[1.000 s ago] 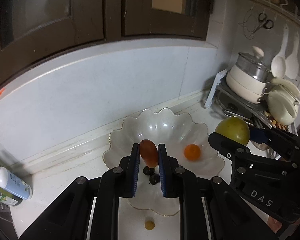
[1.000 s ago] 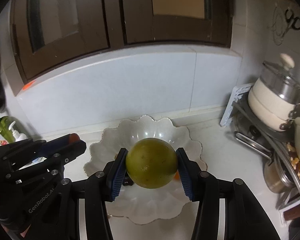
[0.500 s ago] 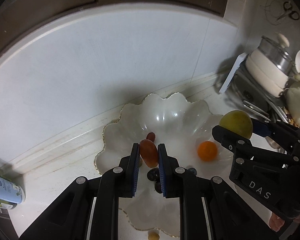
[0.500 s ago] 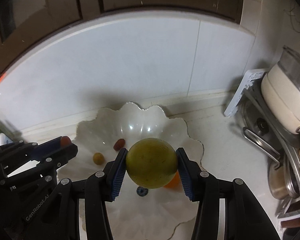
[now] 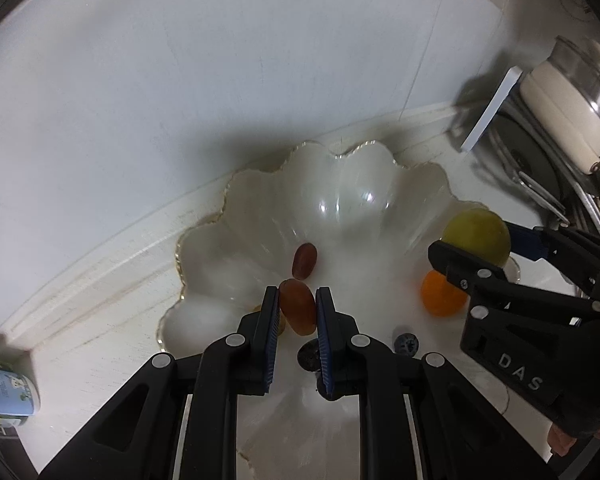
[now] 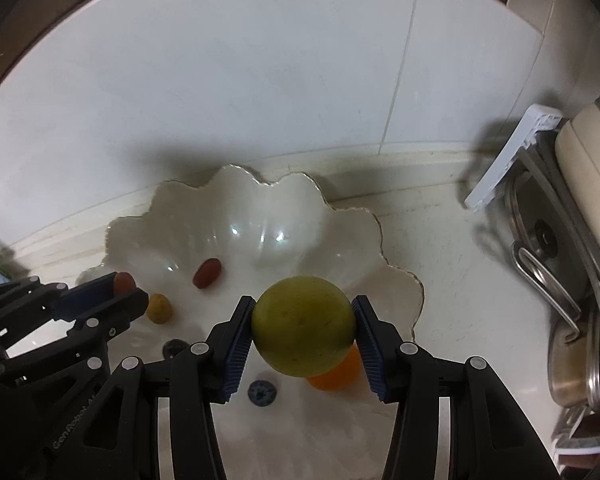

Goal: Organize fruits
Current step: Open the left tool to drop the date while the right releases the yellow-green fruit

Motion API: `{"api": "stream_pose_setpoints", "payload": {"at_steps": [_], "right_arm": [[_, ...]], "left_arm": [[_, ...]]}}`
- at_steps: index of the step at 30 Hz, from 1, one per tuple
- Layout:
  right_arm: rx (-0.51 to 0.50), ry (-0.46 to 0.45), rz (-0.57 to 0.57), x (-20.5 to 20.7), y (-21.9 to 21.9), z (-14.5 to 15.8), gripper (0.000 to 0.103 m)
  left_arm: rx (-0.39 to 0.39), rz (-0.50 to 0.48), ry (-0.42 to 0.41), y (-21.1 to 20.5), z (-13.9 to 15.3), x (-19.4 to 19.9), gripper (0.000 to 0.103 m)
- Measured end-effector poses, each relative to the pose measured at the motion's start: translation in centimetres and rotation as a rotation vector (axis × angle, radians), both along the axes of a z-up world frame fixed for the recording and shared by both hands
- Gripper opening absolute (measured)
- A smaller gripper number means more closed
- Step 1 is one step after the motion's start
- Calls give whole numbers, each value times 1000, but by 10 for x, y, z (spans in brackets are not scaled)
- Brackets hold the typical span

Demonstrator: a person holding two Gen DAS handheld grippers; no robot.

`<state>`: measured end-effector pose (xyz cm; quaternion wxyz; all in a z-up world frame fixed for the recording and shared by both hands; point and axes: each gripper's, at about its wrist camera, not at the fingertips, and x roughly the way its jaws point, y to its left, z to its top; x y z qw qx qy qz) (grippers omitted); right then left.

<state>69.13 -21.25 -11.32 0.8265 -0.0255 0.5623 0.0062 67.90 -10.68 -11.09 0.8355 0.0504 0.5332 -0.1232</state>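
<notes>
Left gripper is clamped on a reddish-brown oval fruit, pinched across its narrow waist so it hangs steady, tip down toward the scalloped white bowl. Right gripper is grasping the big green round fruit, pads pressed on its widest sides, poised above the orange fruit lying in the bowl. A second red fruit, a small yellow fruit and a blueberry already sit inside. Compared with a second ago, both grippers are lower and tipped more steeply, the bowl looms larger, and the cabinets have slid out of view.
</notes>
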Motion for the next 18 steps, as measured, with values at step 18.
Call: {"api": "stream_pose_setpoints", "payload": {"at_steps": [18], "right_arm": [[-22,23,-16,10,-5,-10,61]], "left_arm": [[14,10,30,3,-11,10,37]]}}
